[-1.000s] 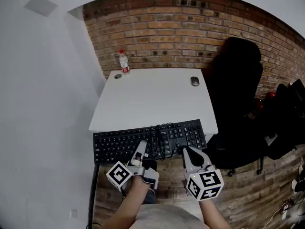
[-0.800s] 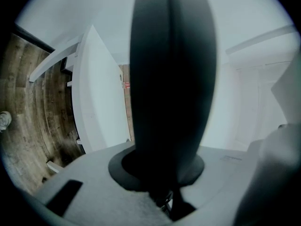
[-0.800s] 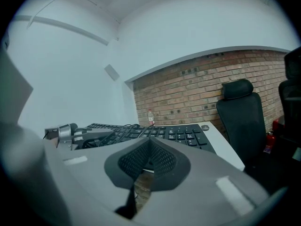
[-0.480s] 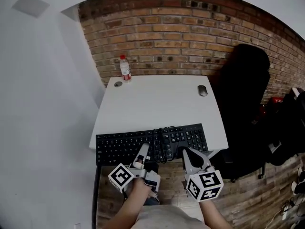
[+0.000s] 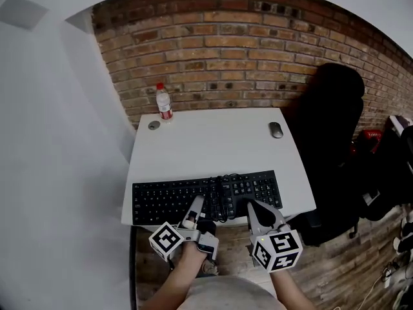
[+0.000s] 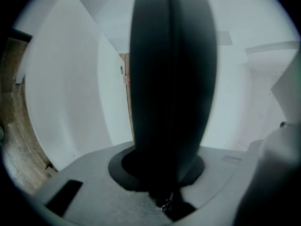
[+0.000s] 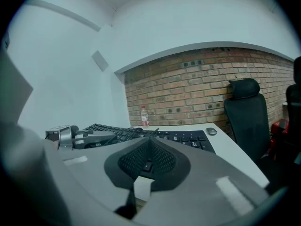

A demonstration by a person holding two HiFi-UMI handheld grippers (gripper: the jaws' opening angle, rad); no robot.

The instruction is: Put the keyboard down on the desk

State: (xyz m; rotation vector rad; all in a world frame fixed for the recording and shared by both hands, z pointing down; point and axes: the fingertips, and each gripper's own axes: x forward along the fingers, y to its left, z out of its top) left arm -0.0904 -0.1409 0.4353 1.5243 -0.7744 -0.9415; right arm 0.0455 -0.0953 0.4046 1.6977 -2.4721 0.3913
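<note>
A black keyboard (image 5: 169, 199) with its cable coiled (image 5: 223, 190) on top hangs level over the near edge of the white desk (image 5: 213, 144). My left gripper (image 5: 195, 205) is shut on the keyboard's near edge, left of the middle. My right gripper (image 5: 251, 206) is shut on the same edge, further right. In the left gripper view the keyboard (image 6: 171, 79) stands as a dark slab that fills the middle, between the jaws. In the right gripper view the keys (image 7: 190, 138) stretch away beyond the closed pads (image 7: 162, 159), and the left gripper (image 7: 75, 136) shows at the left.
At the desk's far left stand a water bottle (image 5: 164, 102) and a small round thing (image 5: 153, 125). A mouse (image 5: 275, 130) lies at the far right. A black office chair (image 5: 335, 121) stands right of the desk, a brick wall (image 5: 226, 50) behind it, a white wall to the left.
Both grippers have carried the keyboard forward: it hung in front of the desk's near edge, and now lies over the desk's front strip. Grip unchanged.
</note>
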